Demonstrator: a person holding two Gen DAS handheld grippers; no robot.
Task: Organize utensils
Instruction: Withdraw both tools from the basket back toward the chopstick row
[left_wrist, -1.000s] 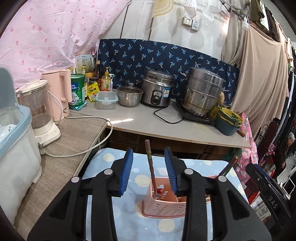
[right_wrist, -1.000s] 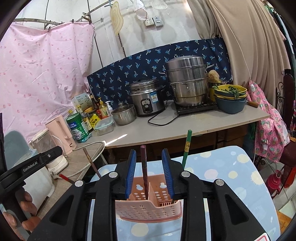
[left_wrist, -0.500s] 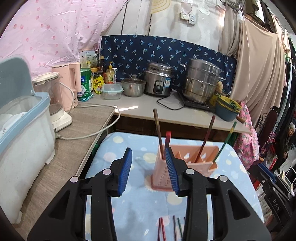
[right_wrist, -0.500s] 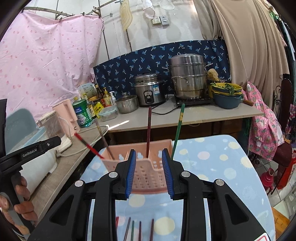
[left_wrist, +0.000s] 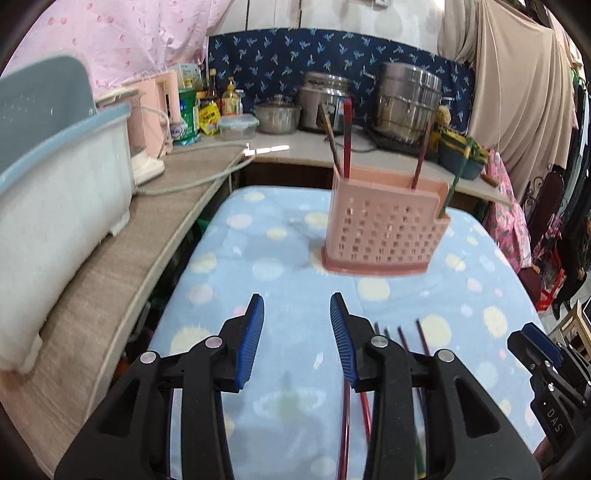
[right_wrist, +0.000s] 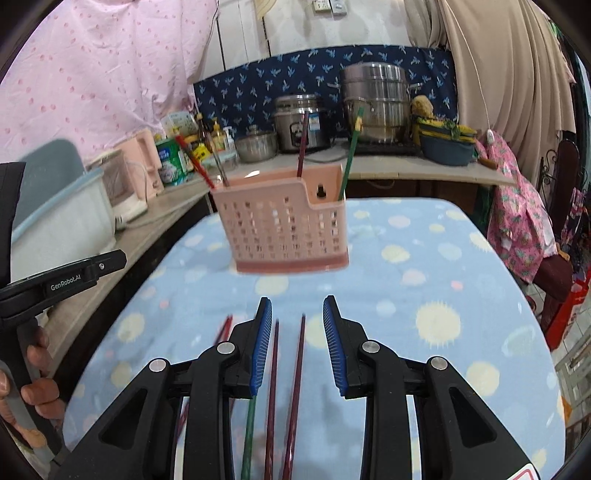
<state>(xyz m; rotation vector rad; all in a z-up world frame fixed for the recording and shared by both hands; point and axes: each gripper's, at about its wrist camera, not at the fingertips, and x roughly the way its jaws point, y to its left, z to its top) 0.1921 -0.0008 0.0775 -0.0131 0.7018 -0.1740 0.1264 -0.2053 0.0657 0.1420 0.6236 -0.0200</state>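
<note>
A pink holder (right_wrist: 284, 225) with a perforated wall stands upright on a table covered by a light blue cloth (right_wrist: 424, 288) with pale dots. Several chopsticks stand in it: in the right wrist view a red one (right_wrist: 194, 160) and a brownish one (right_wrist: 218, 166) lean out at the holder's left end, a dark red one (right_wrist: 302, 144) rises near the middle, and a green one (right_wrist: 350, 155) sits in the lower-walled compartment at the right end. More chopsticks lie flat on the cloth nearer the cameras. Two dark red loose chopsticks (right_wrist: 295, 373) lie side by side below the right gripper (right_wrist: 297, 347), seen through the gap between its blue pads, and a green loose chopstick (right_wrist: 249, 435) shows under its left finger. The right gripper's jaws stand apart with nothing pinched between the pads. The left gripper (left_wrist: 297, 341) is likewise parted and empty above bare cloth; a red chopstick on the cloth (left_wrist: 345, 424) runs beneath its right finger, with further dark ones just to the right. A hand (right_wrist: 35, 380) at the left edge of the right wrist view grasps the left gripper's handle. Behind the table runs a counter (left_wrist: 295, 146) with a rice cooker (right_wrist: 301, 123), a stacked steel pot (right_wrist: 376, 101), a small lidded pot (left_wrist: 277, 118), bottles and a green can. A white and blue tub (left_wrist: 55, 173) sits on the side counter at left
</note>
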